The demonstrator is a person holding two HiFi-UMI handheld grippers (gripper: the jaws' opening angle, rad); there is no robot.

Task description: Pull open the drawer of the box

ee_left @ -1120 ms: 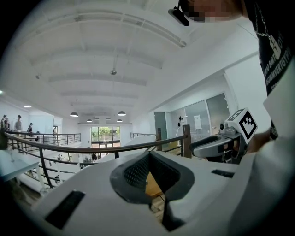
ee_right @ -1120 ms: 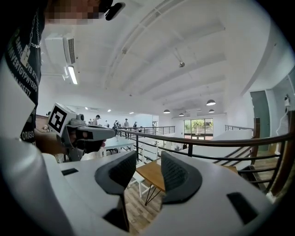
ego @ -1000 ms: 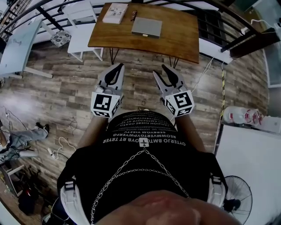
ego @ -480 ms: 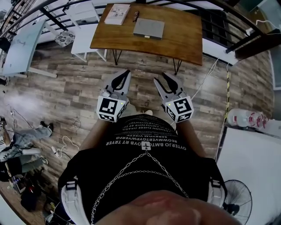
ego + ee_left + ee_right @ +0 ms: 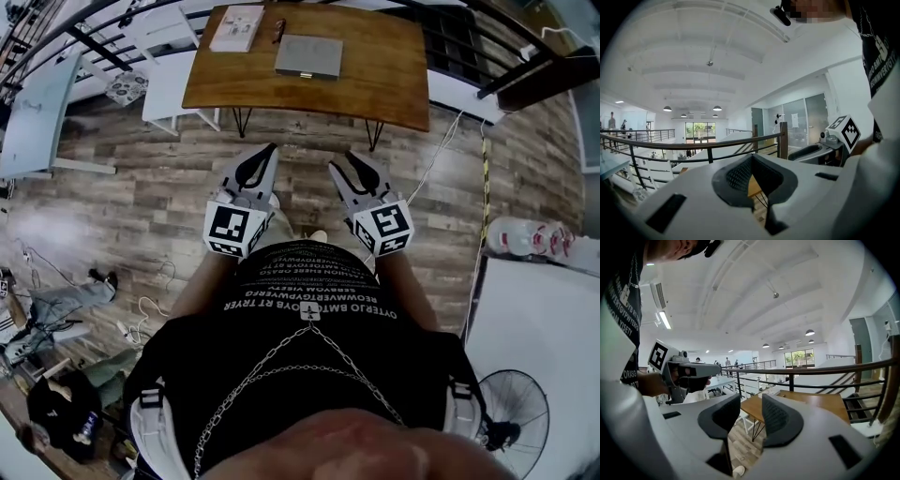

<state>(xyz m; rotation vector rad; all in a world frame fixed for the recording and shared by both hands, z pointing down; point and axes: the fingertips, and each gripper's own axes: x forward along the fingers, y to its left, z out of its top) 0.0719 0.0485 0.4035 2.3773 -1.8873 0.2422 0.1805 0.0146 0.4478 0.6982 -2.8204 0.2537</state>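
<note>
Short of the table (image 5: 375,75), your left gripper (image 5: 271,150) is shut and your right gripper (image 5: 341,160), empty, has just been closing; shut, neither could hook the box (image 5: 308,56) drawer

grey box (image 5: 308,56), its drawer too small to tell, book (image 5: 236,28) print unreadable

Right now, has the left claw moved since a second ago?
Yes: the left claw has shifted right in the head view, judged against the wooden table's legs.

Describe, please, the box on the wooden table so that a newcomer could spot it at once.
Find the wooden table at the top of the head view. On it lies a flat box, right of a white book and a pen. It alone is plain grey.
</note>
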